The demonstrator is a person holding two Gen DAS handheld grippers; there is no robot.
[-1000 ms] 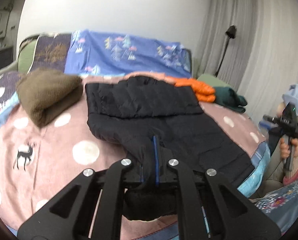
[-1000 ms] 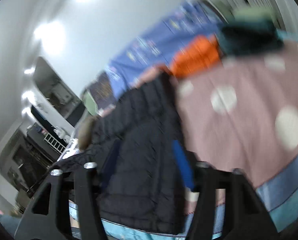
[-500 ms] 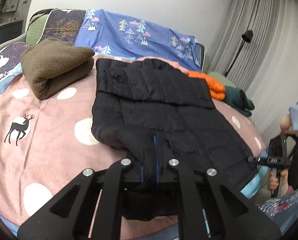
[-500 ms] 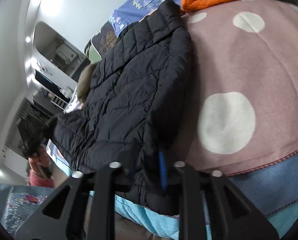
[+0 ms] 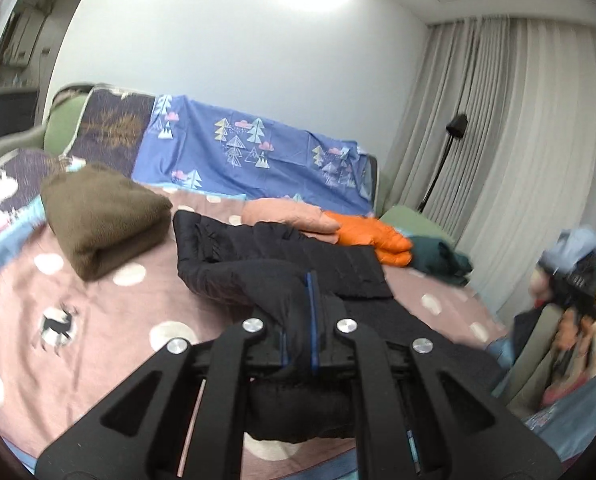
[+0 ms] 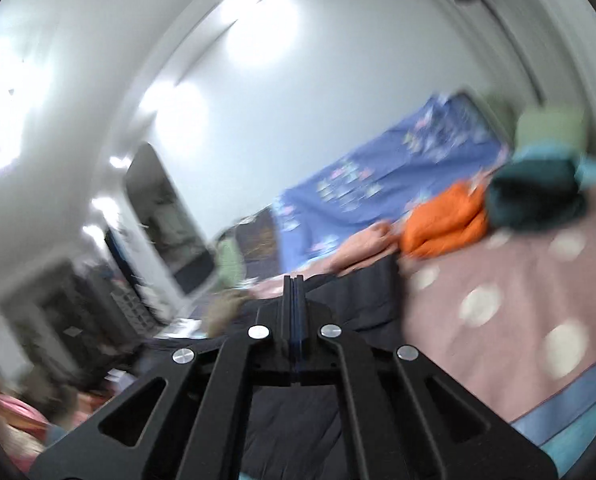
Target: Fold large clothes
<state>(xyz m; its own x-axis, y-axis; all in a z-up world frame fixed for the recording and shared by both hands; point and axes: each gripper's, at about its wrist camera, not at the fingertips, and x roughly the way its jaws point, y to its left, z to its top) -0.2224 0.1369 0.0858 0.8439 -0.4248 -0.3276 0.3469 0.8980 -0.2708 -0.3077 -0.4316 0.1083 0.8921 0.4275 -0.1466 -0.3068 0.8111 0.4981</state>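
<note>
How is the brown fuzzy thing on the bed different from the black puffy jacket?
The brown fleece is fuzzy; the black jacket is smooth and quilted. The brown fleece is already folded into a thick bundle; the black jacket is spread out, only partly folded. The brown fleece lies untouched; the left gripper is shut on the black jacket's near edge. Both lie on the pink dotted bedspread.

I can read no words, labels, brands or numbers anywhere ahead of my tongs. The blue sheet (image 5: pixel 258 152) beyond them bears only printed trees and clouds, and the pink bedspread (image 5: pixel 98 320) only a deer figure and dots.
</note>
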